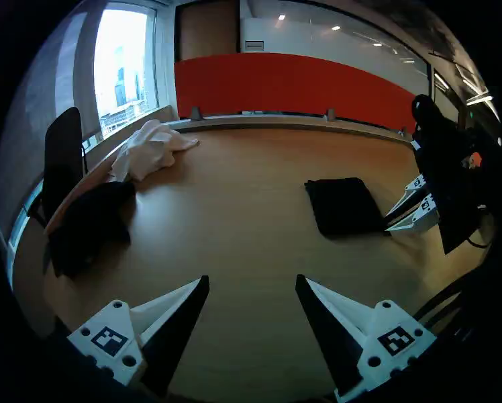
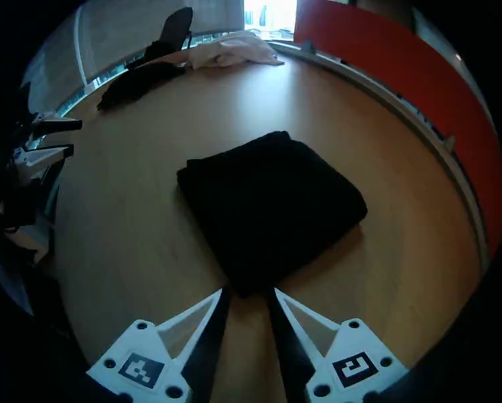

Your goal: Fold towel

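Observation:
A black towel (image 2: 271,201) lies folded into a thick square on the wooden table (image 2: 137,221). My right gripper (image 2: 247,293) sits at its near corner. The fingers are a narrow gap apart, and the corner's tip reaches just between the fingertips. The towel rests flat. In the left gripper view the same towel (image 1: 341,205) lies mid-right, with the right gripper (image 1: 393,221) at its right edge. My left gripper (image 1: 251,282) hovers over bare table well short of the towel, open wide and holding nothing.
A crumpled white cloth (image 1: 150,148) lies at the table's far left, and a dark cloth (image 1: 90,225) lies nearer on the left edge. A black chair (image 1: 63,158) stands by the window. A red partition (image 1: 291,84) runs behind the curved far edge.

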The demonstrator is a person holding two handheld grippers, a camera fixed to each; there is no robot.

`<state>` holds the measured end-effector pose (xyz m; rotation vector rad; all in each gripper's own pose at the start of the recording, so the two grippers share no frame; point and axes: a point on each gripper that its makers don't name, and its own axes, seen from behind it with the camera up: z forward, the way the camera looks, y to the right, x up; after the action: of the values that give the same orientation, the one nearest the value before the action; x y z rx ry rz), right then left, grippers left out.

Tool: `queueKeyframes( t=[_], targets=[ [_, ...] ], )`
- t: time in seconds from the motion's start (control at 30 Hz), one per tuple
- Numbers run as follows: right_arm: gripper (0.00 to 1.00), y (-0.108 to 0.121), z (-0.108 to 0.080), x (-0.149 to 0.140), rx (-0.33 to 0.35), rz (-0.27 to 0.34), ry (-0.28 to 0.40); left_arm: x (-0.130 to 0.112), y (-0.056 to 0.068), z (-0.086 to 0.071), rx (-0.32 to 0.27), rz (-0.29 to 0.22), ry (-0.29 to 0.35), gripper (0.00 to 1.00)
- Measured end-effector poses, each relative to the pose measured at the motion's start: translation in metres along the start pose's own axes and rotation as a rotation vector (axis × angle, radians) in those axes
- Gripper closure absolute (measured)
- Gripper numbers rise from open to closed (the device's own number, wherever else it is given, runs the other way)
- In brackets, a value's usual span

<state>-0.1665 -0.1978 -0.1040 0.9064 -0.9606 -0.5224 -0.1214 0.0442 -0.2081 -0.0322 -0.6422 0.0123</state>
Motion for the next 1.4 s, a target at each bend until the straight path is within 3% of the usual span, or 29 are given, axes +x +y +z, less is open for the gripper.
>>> queueKeyframes(
  t=[0.37, 0.8, 1.4],
  targets=[
    [0.95, 0.002, -0.001, -0.001, -0.016, 0.011, 0.008, 0.000, -0.001, 0.000, -0.001, 0.001, 0.000, 0.04],
    [0.96, 0.010, -0.016, 0.016, -0.034, -0.002, 0.053, 0.002, 0.001, 0.001, -0.011, -0.001, 0.007, 0.04],
    [0.96, 0.051, -0.070, 0.122, -0.124, -0.096, 0.234, 0.021, -0.001, 0.003, -0.029, 0.010, 0.041, 0.04]
  ],
)
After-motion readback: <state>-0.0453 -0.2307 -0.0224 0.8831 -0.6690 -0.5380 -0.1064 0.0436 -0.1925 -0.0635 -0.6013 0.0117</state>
